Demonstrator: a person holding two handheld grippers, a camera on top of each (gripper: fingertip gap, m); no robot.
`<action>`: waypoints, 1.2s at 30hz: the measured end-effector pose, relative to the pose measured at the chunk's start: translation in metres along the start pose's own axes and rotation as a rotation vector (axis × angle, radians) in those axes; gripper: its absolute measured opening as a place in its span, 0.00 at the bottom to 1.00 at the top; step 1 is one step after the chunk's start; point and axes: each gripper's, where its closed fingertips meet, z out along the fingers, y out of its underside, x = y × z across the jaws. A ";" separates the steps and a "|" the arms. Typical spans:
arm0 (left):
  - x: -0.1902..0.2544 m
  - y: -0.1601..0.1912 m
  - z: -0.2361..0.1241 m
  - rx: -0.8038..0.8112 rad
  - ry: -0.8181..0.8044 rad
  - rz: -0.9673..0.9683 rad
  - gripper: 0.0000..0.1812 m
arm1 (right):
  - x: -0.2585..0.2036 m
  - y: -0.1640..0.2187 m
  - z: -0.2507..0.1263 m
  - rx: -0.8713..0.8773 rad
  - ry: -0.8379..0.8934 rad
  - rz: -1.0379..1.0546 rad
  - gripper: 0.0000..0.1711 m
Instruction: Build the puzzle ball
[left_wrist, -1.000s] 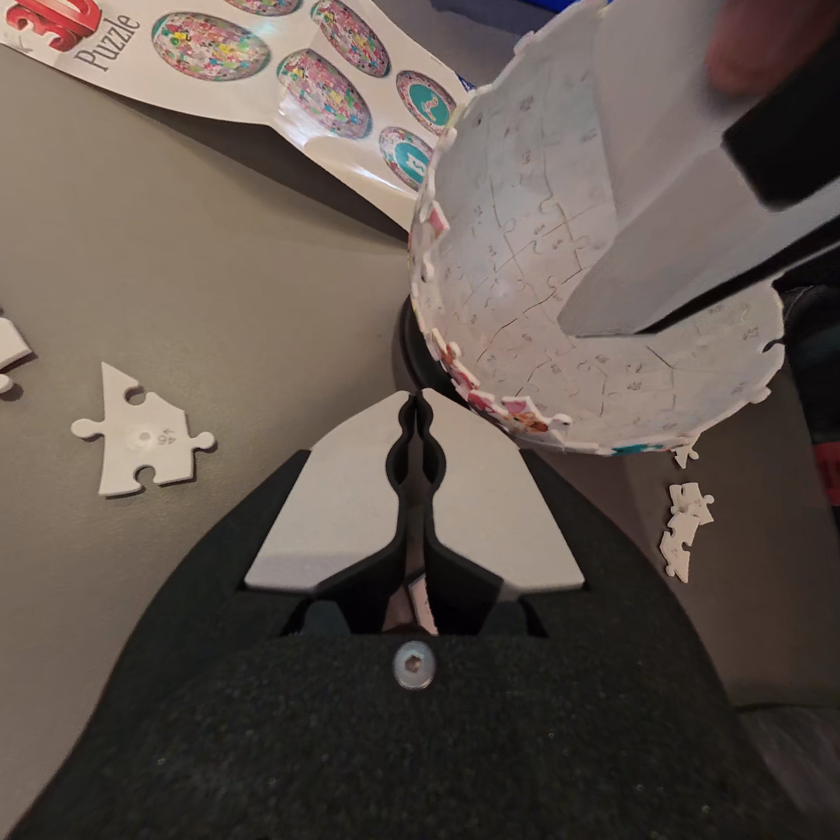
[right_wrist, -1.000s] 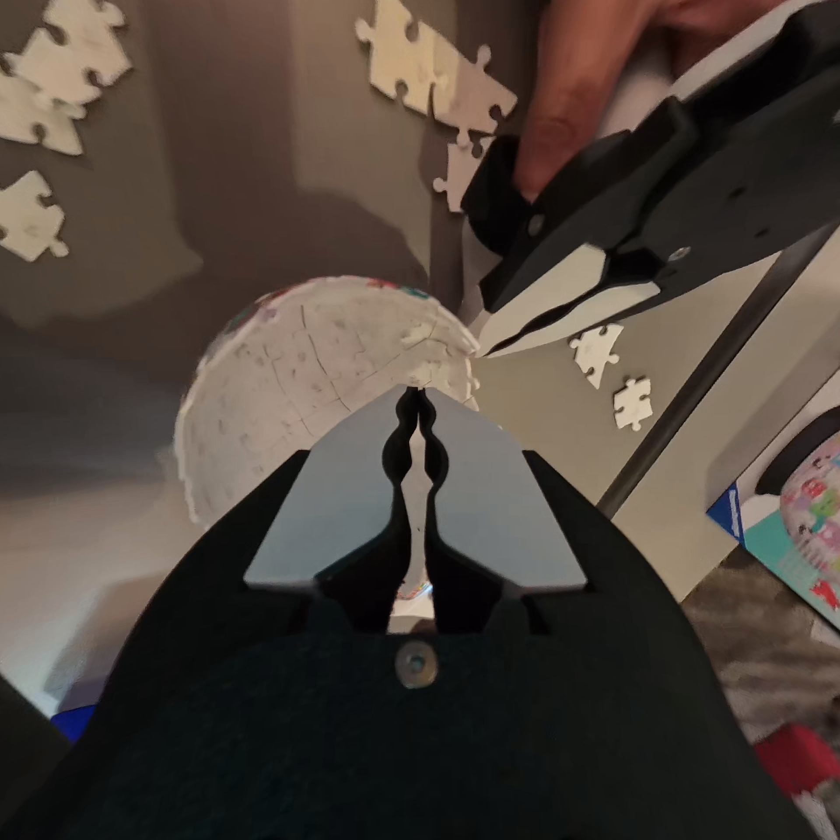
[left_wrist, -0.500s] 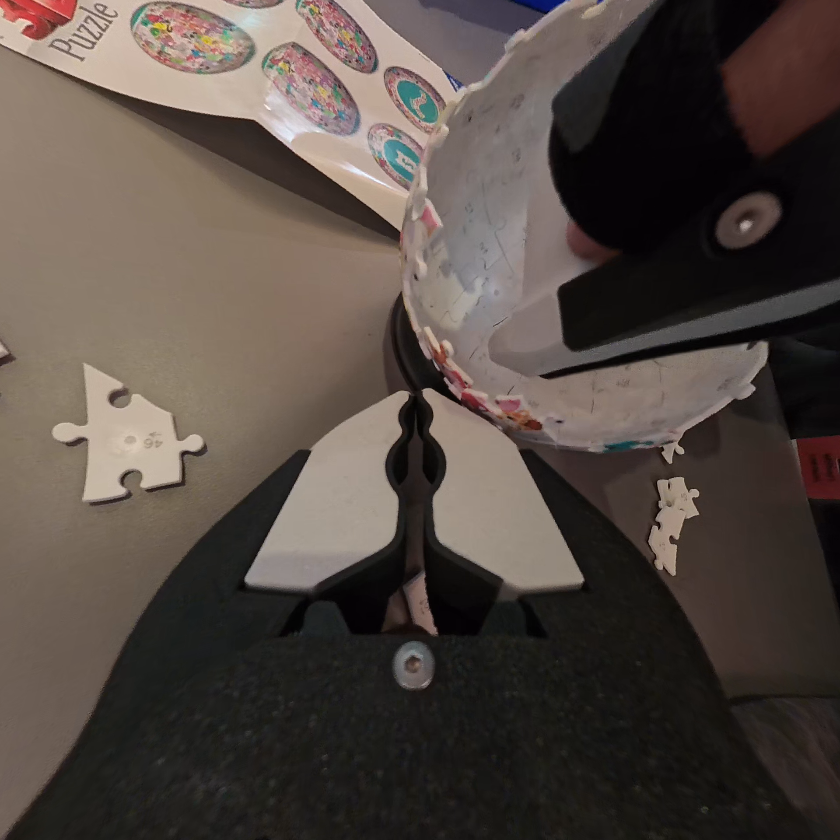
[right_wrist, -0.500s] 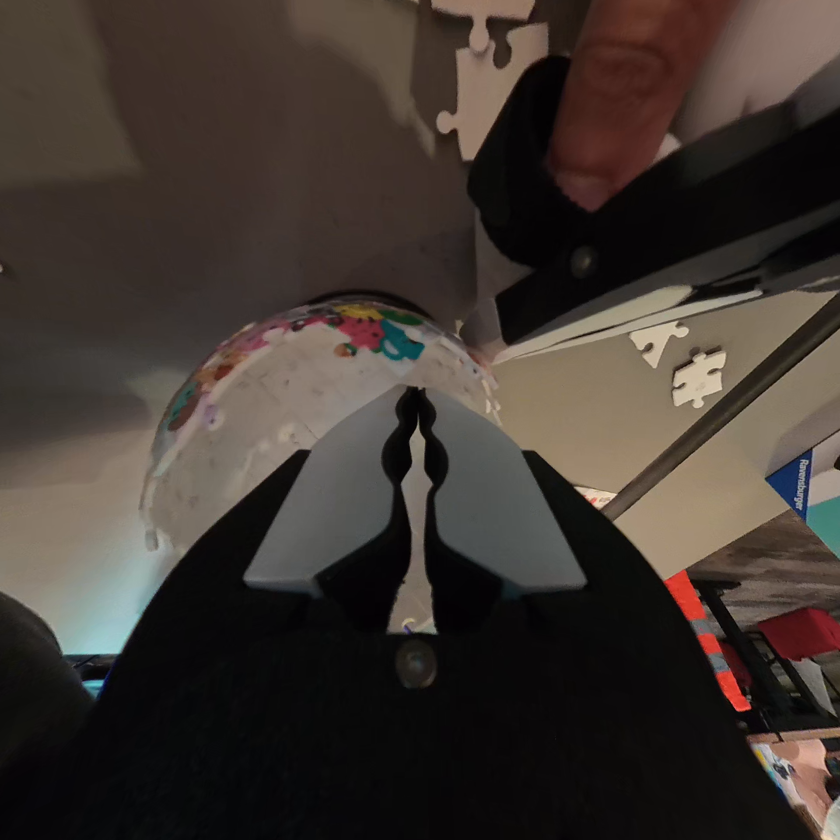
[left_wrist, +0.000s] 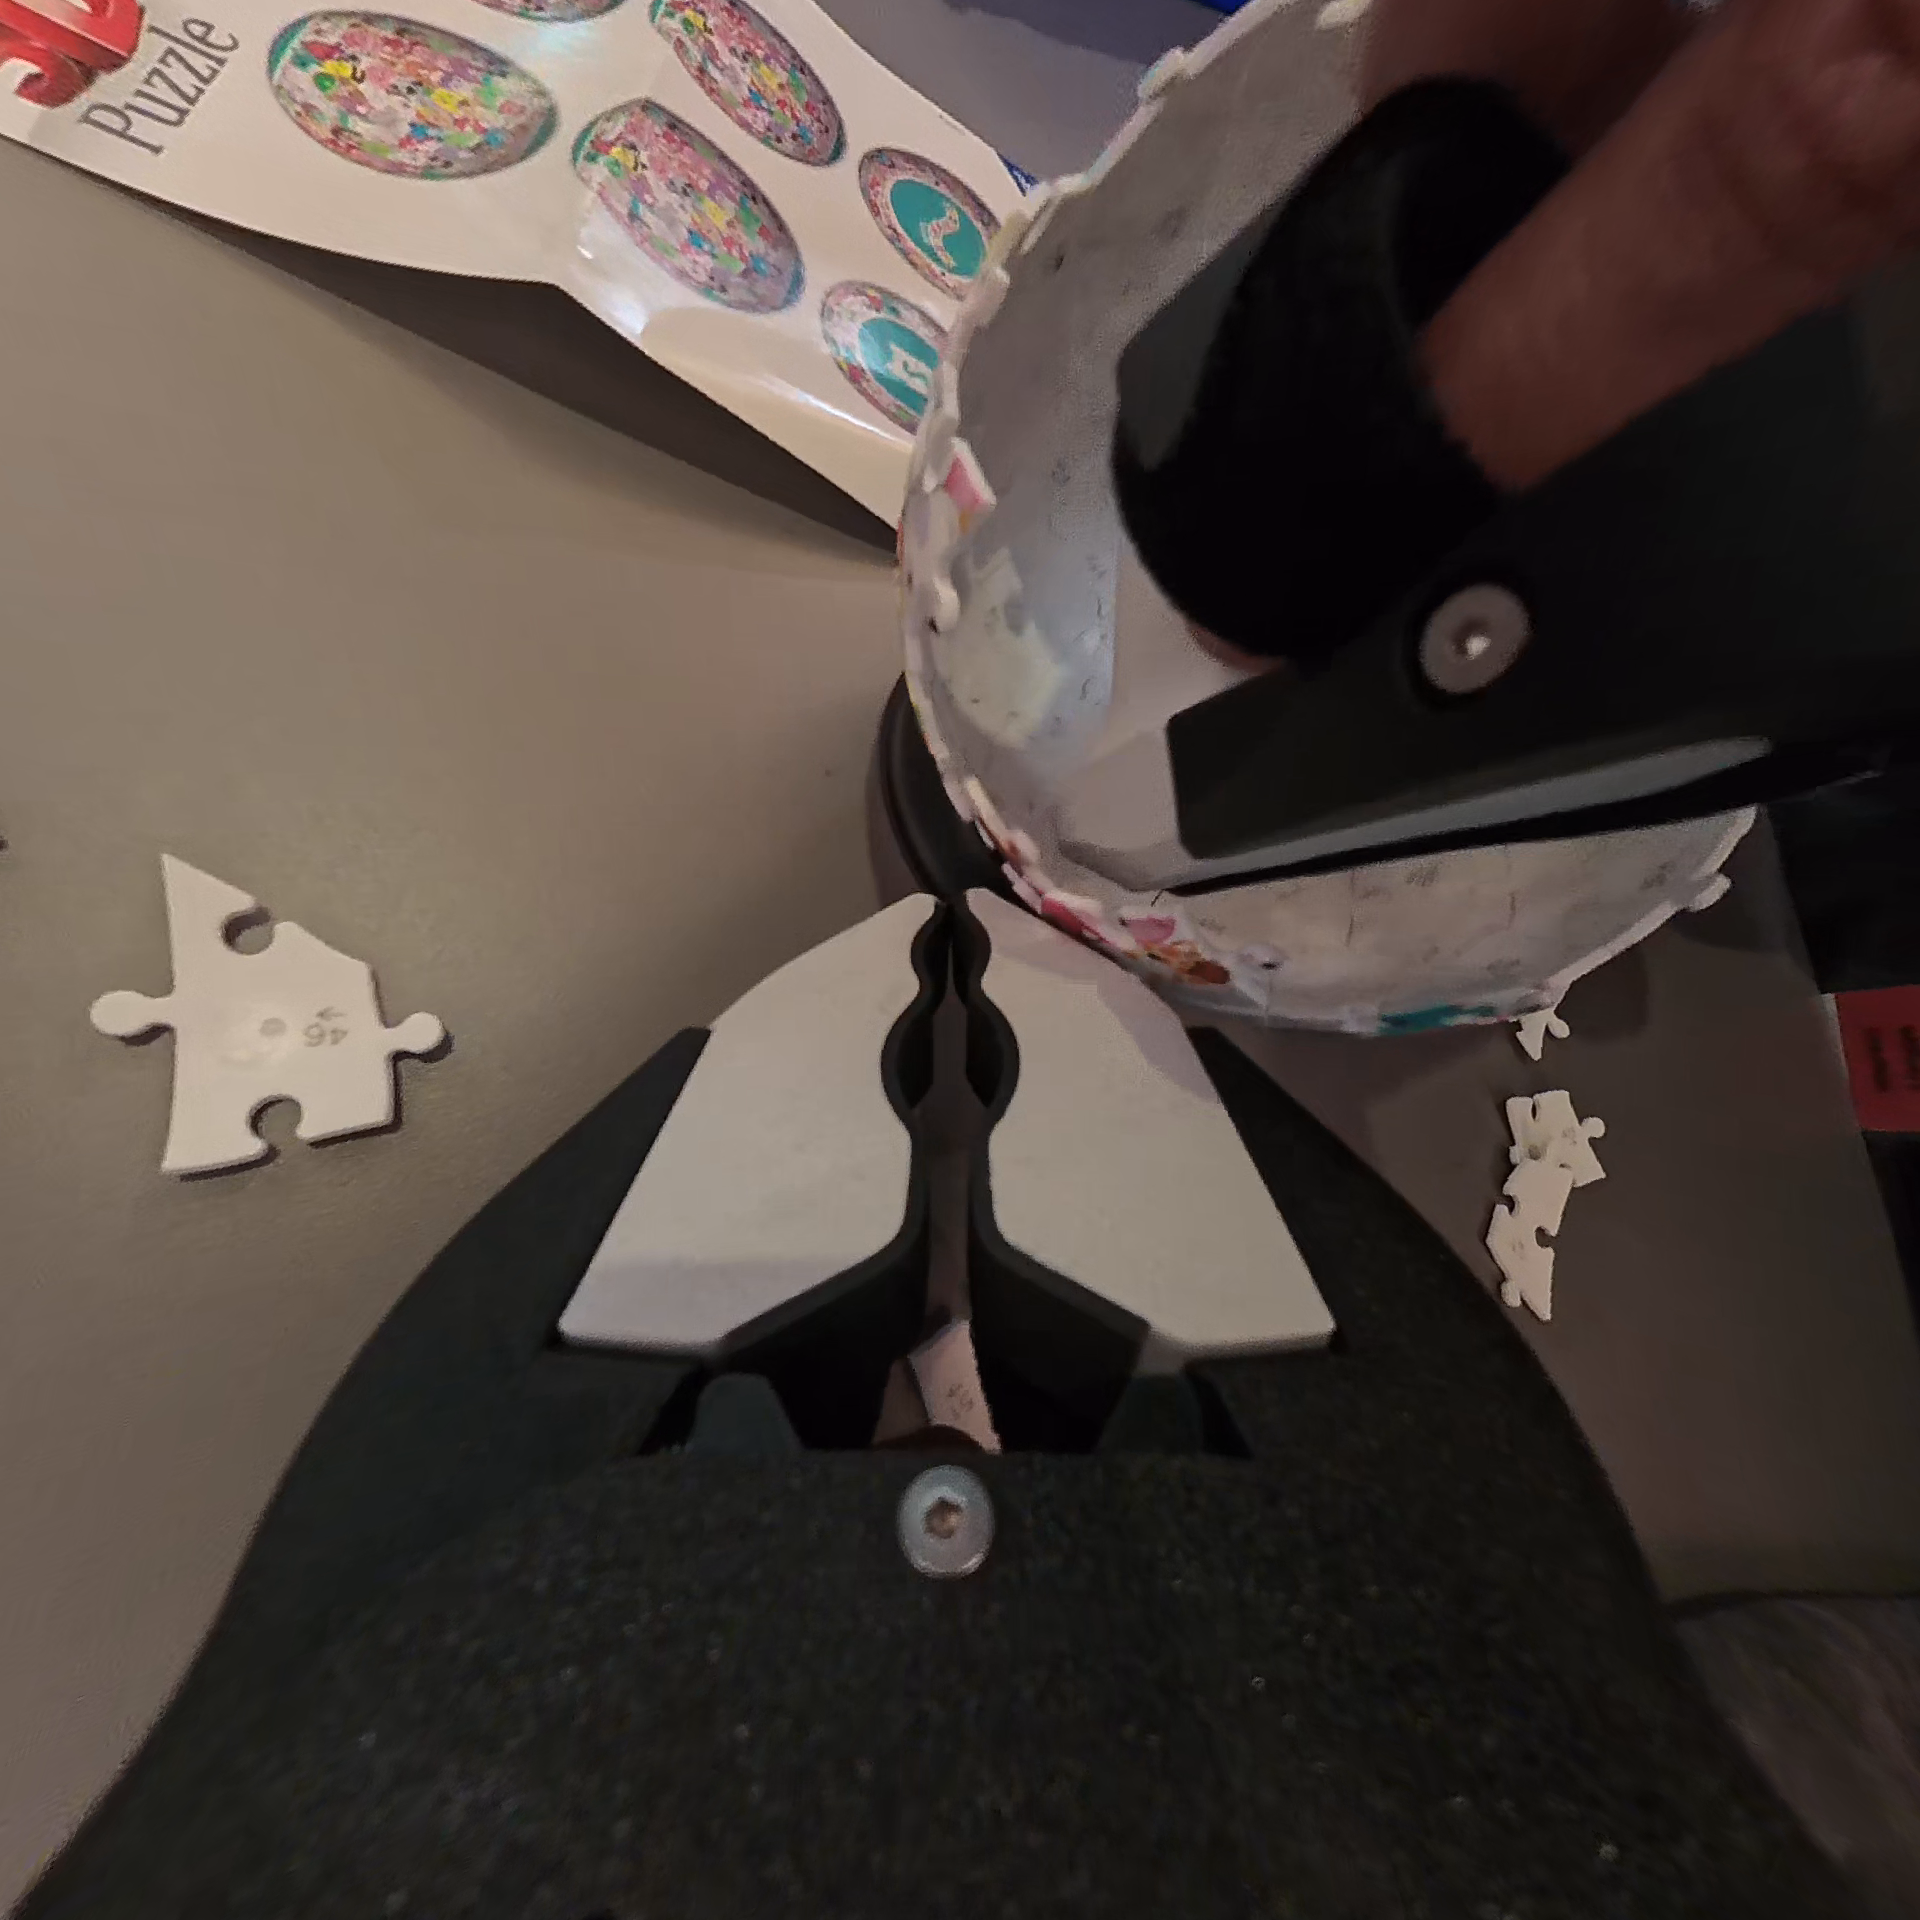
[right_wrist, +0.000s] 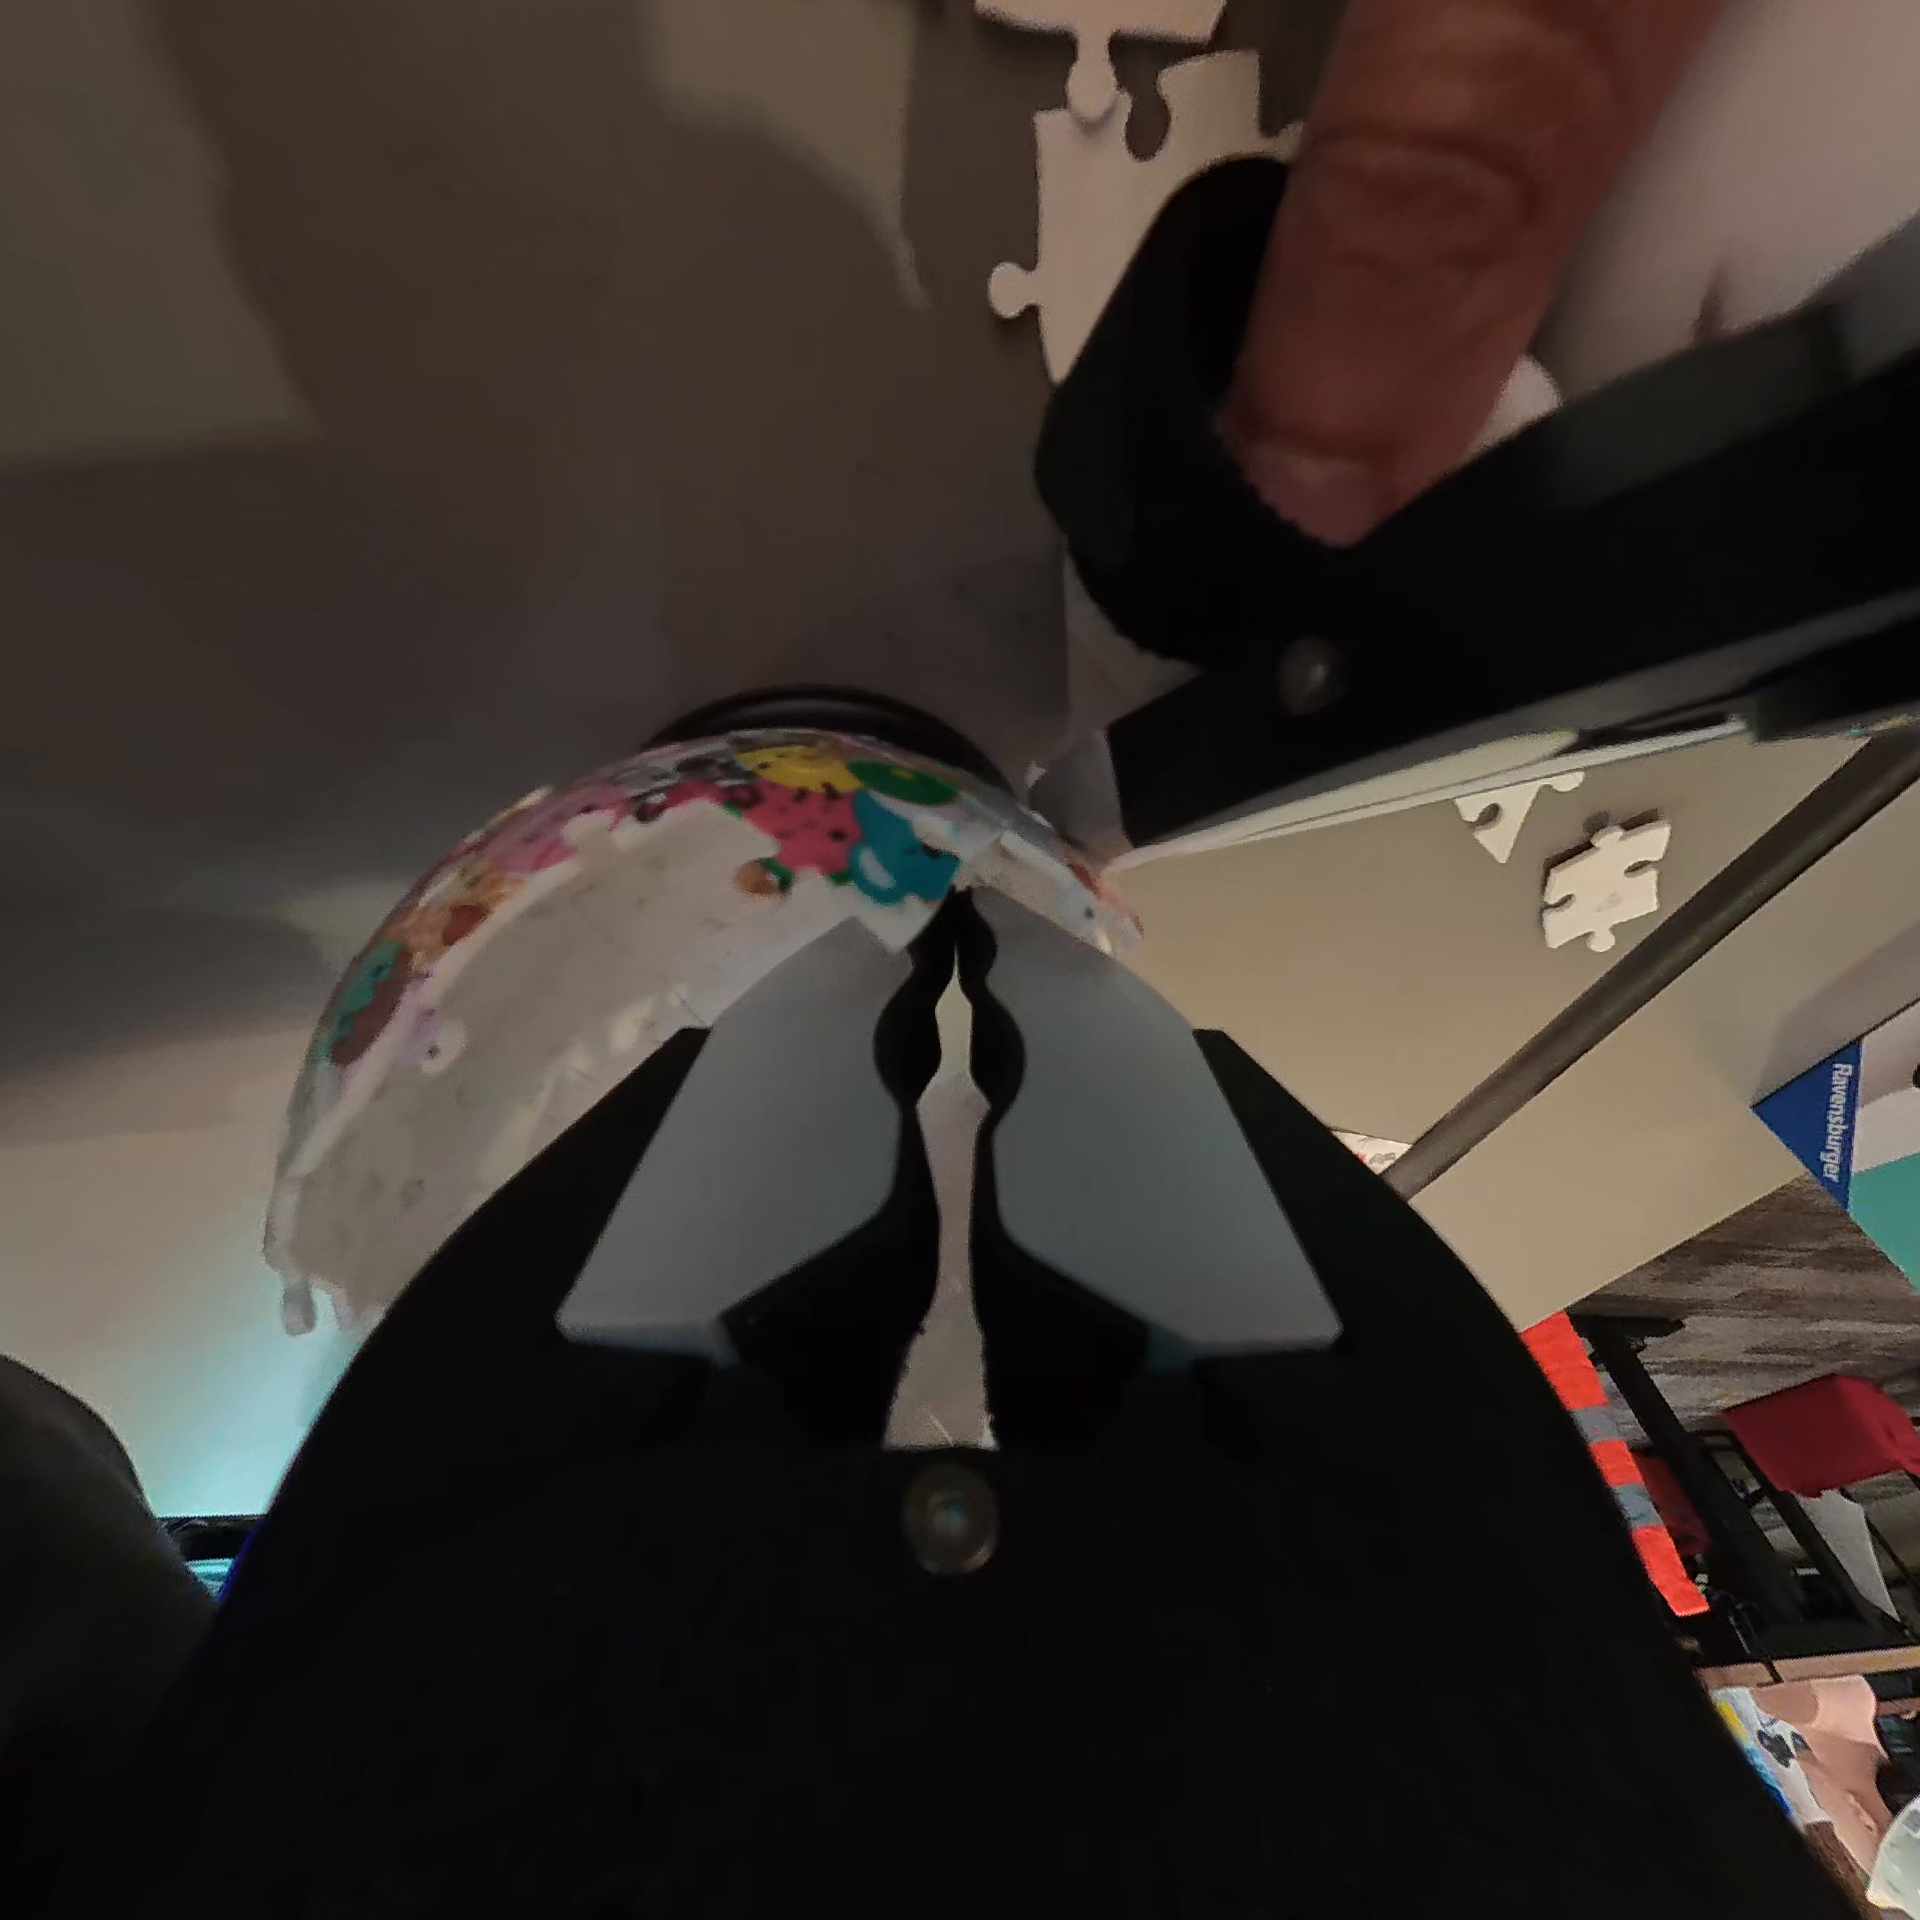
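Observation:
The half-built puzzle ball (left_wrist: 1039, 644) is a white shell with a coloured outside. It leans on a black ring stand (left_wrist: 914, 821) at upper right of the left wrist view. My left gripper (left_wrist: 951, 914) is shut on a puzzle piece (left_wrist: 951, 1392), which shows deep between its fingers, and its tips are just short of the ball's rim. My right gripper (left_wrist: 1184, 873) reaches into the shell, turned on its side. In the right wrist view my right gripper (right_wrist: 956, 925) is shut on the ball's wall (right_wrist: 623, 935). The left gripper (right_wrist: 1112, 862) is beside the rim there.
A loose white piece (left_wrist: 270, 1029) lies left on the grey table, and a few joined pieces (left_wrist: 1538, 1195) lie right. A printed leaflet (left_wrist: 520, 156) lies behind. More pieces (right_wrist: 1600, 873) lie near the table's edge bar (right_wrist: 1662, 956), with a blue box (right_wrist: 1818, 1122) beyond. Both grippers' tips are close together, under 4 cm apart.
My right gripper has rolled onto its side inside the shell and tipped the ball, so its coloured outside now faces the right wrist camera. My left gripper has barely moved.

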 end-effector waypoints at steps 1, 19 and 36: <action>0.000 0.000 0.000 0.003 0.001 -0.003 0.00 | -0.001 -0.001 0.000 0.007 -0.006 -0.001 0.00; -0.002 -0.008 -0.008 0.060 0.023 -0.043 0.01 | 0.042 0.027 -0.119 0.335 0.403 0.146 0.00; 0.056 -0.055 -0.038 -0.176 -0.296 -0.179 0.16 | -0.121 0.084 -0.034 1.008 0.638 1.029 0.15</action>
